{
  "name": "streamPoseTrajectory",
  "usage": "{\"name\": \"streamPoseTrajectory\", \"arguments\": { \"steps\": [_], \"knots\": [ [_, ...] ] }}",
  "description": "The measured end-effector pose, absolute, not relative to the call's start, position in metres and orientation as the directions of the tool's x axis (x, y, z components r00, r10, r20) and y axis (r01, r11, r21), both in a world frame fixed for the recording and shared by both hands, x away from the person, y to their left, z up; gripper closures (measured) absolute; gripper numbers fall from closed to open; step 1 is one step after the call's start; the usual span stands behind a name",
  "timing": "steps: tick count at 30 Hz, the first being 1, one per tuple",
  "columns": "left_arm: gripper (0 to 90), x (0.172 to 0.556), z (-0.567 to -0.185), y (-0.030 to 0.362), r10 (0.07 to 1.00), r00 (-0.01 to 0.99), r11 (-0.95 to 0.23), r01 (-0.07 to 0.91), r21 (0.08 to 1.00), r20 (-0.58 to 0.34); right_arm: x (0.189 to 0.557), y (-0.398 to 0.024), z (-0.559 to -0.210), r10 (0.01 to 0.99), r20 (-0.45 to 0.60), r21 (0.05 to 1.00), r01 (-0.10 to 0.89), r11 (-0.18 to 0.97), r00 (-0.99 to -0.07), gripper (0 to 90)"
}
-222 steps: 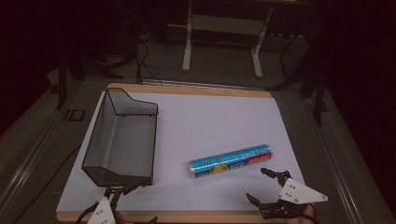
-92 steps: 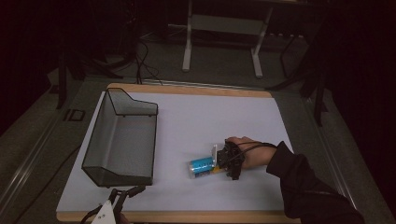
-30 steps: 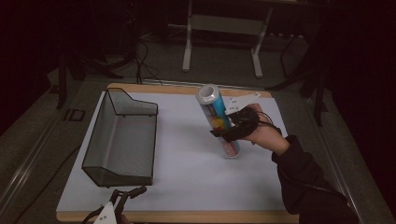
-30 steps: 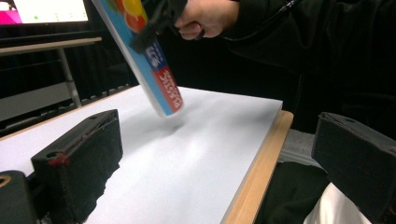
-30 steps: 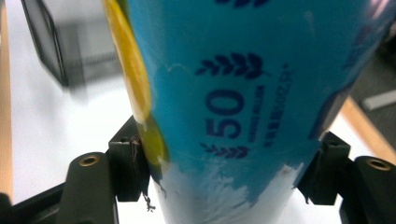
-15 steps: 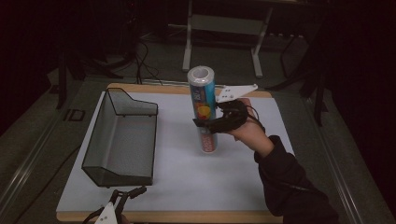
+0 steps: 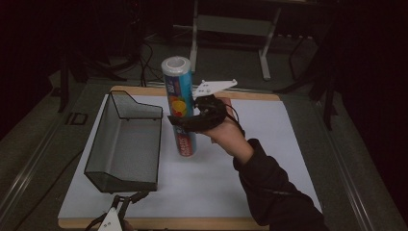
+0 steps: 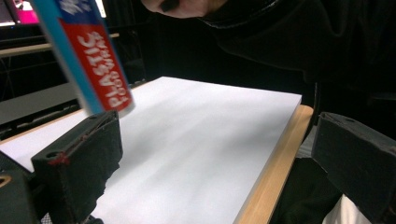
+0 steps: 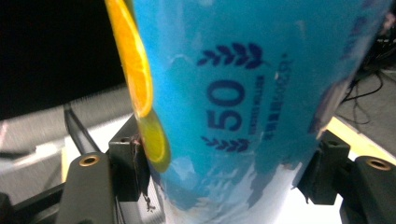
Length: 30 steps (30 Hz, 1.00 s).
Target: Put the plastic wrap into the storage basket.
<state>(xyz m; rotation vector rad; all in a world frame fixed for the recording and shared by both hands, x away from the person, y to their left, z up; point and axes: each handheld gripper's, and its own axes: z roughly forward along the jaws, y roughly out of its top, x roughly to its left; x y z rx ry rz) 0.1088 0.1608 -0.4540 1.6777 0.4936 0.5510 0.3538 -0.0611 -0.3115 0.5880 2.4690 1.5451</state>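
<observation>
Right claw holds a tube of plastic wrap upright above the worktop; left claw waits open.

High view: at frame centre the right claw [image 7: 185, 122] grips the tube [image 7: 179, 107] round its middle, upright and off the white worktop [image 7: 269, 144], just right of the wire basket [image 7: 125, 144]; the left claw [image 7: 126, 203] sits at the bottom edge, jaws spread, nothing between them. Left gripper view: the left claw [image 8: 219, 163] has its two black jaws wide apart at lower left and lower right, over the worktop's wooden edge; the tube's red end [image 8: 95, 70] hangs at upper left, clear of the surface. Right gripper view: the blue tube [image 9: 243, 107] stands between both jaws of the right claw [image 9: 229, 172], pads pressed on its sides.
</observation>
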Motion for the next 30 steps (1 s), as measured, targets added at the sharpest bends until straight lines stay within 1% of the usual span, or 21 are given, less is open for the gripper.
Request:
{"name": "streamPoseTrajectory", "arguments": {
  "steps": [3, 8, 13, 16, 19, 23, 27, 30],
  "knots": [
    [2.6, 0.108, -0.454, 0.161, 0.609, 0.788, -0.174, 0.014, 0.985, 0.096, 0.354, -0.047, -0.309, 0.422, 0.107, 0.892, 0.274, 0.358, -0.9, 31.6],
    [2.7, 0.108, -0.454, 0.161, 0.606, 0.789, -0.178, 0.011, 0.984, 0.1, 0.351, -0.024, -0.307, 0.426, 0.127, 0.902, 0.283, 0.326, -0.896, 31.6],
    [2.7, 0.107, -0.454, 0.162, 0.607, 0.788, -0.173, 0.005, 0.985, 0.102, 0.352, -0.002, -0.311, 0.448, 0.199, 0.892, 0.35, 0.286, -0.872, 31.6],
    [2.6, 0.107, -0.453, 0.162, 0.607, 0.788, -0.171, 0.003, 0.985, 0.103, 0.351, 0.012, -0.315, 0.457, 0.216, 0.882, 0.373, 0.288, -0.863, 31.6],
    [2.6, 0.106, -0.453, 0.162, 0.606, 0.789, -0.167, 0.002, 0.986, 0.101, 0.35, 0.024, -0.322, 0.471, 0.235, 0.873, 0.397, 0.282, -0.85, 31.6],
    [2.7, 0.106, -0.453, 0.163, 0.606, 0.789, -0.166, 0.001, 0.986, 0.102, 0.35, 0.033, -0.334, 0.473, 0.312, 0.841, 0.471, 0.267, -0.824, 31.6],
    [2.7, 0.106, -0.453, 0.163, 0.602, 0.792, -0.168, -0.002, 0.986, 0.104, 0.348, 0.041, -0.349, 0.483, 0.307, 0.825, 0.483, 0.295, -0.82, 31.6],
    [2.6, 0.105, -0.453, 0.162, 0.6, 0.793, -0.172, -0.005, 0.985, 0.108, 0.347, 0.045, -0.36, 0.485, 0.335, 0.805, 0.513, 0.299, -0.808, 31.6]
  ]
}}
